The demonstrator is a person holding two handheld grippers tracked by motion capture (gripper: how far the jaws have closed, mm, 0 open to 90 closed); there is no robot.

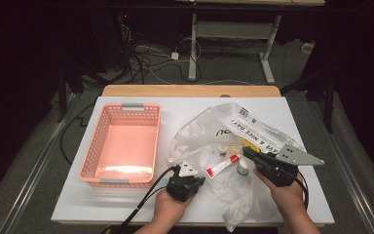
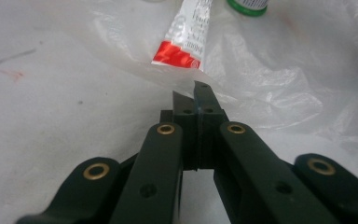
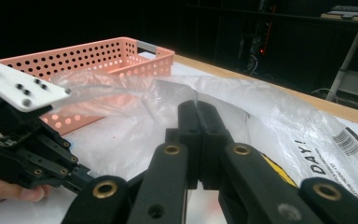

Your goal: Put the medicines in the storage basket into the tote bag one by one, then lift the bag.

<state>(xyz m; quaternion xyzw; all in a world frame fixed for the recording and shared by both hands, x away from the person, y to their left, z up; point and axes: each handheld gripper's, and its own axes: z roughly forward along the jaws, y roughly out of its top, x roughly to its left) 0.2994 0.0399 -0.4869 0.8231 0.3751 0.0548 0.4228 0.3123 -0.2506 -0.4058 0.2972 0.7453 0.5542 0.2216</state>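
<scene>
Both claws pinch the clear plastic bag, left claw low, right claw lifting its edge.

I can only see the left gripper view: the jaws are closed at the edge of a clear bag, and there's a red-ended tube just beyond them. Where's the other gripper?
Observer: The right gripper is to the right of the tube. Its jaws are shut on the plastic bag and lift a fold of the film.
Operator: Is there anywhere nearby to put things?
Observer: A pink basket stands on the white table, left of the bag. Nothing shows inside it.
Operator: Any print on the bag?
Observer: Yes, black letters reading A NICE DAY on its far right part.
</scene>
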